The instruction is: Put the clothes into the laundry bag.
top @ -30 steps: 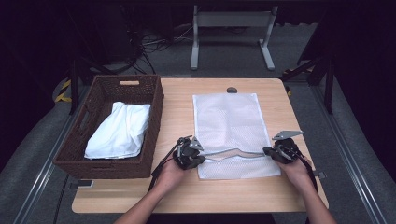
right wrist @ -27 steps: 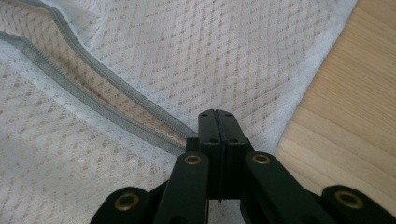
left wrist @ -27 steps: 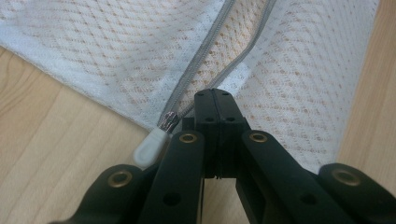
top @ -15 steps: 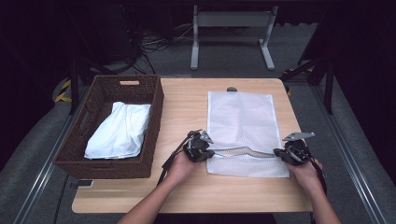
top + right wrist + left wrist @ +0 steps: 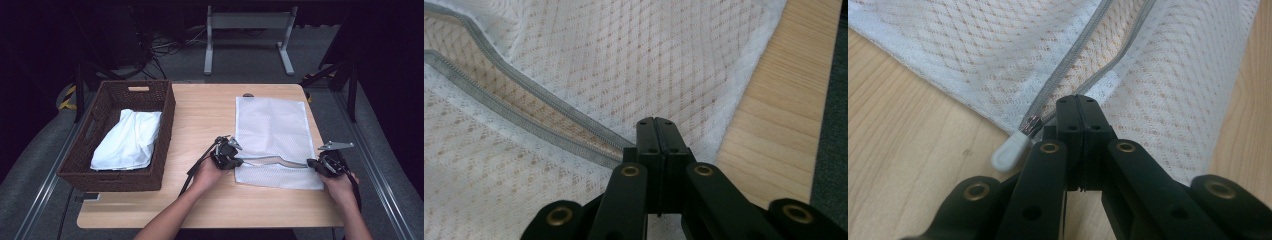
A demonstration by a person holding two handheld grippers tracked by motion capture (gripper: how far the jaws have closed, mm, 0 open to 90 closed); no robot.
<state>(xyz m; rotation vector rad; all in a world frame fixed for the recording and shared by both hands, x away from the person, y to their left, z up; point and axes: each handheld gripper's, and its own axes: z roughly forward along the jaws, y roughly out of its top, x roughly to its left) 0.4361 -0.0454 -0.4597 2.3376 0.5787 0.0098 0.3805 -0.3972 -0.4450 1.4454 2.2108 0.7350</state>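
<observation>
Mesh laundry bag (image 5: 272,135) lies flat on the counter (image 5: 200,125), right of the wicker basket (image 5: 95,145) that holds a folded white cloth (image 5: 127,137); the bag's near end is between the two hands. Thin, limp netting; light, no stiffness, likely to sag and bunch wherever unsupported; best held at the taped zipper edge, which gives firmer purchase than bare mesh.

Left gripper (image 5: 226,152) and right gripper (image 5: 326,164): jaws fully together on each, pinching the bag at either end of its zipper (image 5: 272,161); how much fabric sits between the pads is hard to judge.

High view gives layout and the gaping zipper line; left gripper view shows the white pull tab (image 5: 1010,152) just beside the jaws; right gripper view shows the zipper tapes parted (image 5: 524,120), wood showing through.
</observation>
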